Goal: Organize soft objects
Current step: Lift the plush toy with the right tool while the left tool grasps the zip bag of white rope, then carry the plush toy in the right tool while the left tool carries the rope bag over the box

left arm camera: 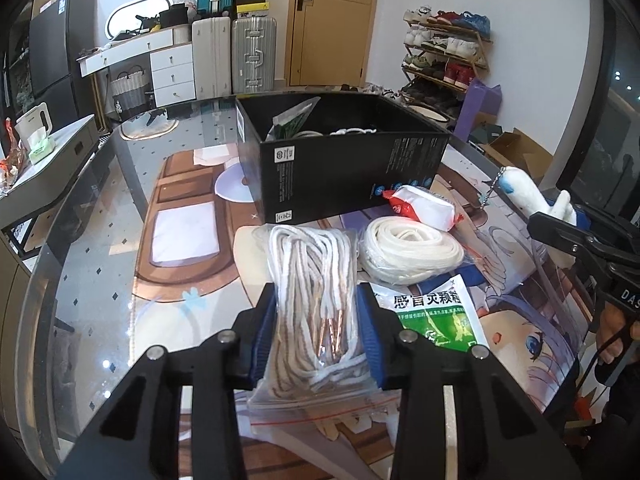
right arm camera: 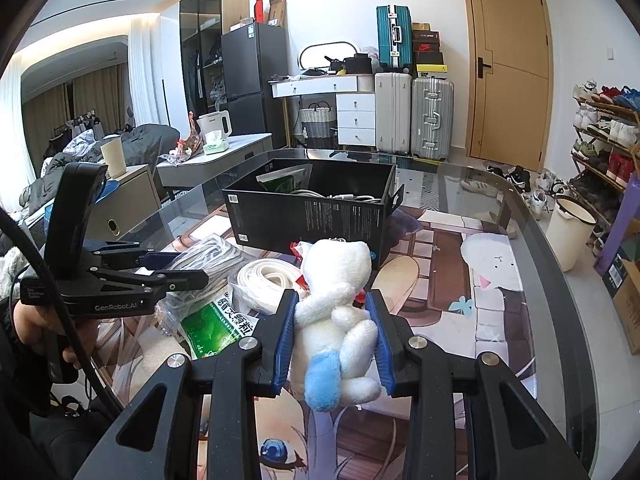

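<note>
Both hands are loaded! The left gripper [left arm camera: 316,332] clamps the clear zip bag of white laces [left arm camera: 312,300] on the table mat, near the black cardboard box [left arm camera: 344,168]; the right gripper [right arm camera: 332,332] squeezes the white-and-blue plush toy [right arm camera: 340,320]. Danger: slick plastic could slide out mid-lift, and the plush's dangling chain may snag the box rim.

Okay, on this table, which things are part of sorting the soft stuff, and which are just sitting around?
Part of the job:
left gripper
bagged laces
right gripper
plush toy
black box
rolled white strap

Just lying about:
green sachet
red-and-white packet
suitcases
shoe rack
</note>
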A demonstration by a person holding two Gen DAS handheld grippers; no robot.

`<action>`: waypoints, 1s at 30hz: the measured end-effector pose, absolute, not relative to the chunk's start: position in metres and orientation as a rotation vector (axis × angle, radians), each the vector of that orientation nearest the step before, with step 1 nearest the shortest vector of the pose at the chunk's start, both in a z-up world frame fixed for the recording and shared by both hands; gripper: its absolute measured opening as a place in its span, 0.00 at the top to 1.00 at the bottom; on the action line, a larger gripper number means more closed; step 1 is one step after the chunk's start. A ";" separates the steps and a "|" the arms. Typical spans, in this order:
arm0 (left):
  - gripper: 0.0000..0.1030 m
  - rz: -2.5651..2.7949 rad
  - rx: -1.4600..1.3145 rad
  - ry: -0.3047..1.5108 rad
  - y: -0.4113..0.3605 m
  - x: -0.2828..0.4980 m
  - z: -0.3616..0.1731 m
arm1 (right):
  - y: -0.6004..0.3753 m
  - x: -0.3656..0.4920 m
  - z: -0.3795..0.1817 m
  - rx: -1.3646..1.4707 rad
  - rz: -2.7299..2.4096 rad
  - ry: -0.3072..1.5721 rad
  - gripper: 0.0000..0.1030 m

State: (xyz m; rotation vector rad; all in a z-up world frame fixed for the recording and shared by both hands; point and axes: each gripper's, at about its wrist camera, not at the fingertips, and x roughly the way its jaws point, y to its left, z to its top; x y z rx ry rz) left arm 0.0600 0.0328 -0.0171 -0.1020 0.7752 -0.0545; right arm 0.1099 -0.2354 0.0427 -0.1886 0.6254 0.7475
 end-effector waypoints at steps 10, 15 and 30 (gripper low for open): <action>0.64 -0.054 -0.111 0.688 0.039 0.044 0.006 | -0.235 0.109 0.047 -0.181 0.753 0.609 0.66; 0.64 -0.055 -0.122 0.649 0.043 0.043 0.018 | -0.232 0.110 0.050 -0.180 0.763 0.598 0.66; 0.63 -0.065 -0.105 0.554 0.041 0.063 0.047 | -0.213 0.127 0.067 -0.151 0.802 0.567 0.66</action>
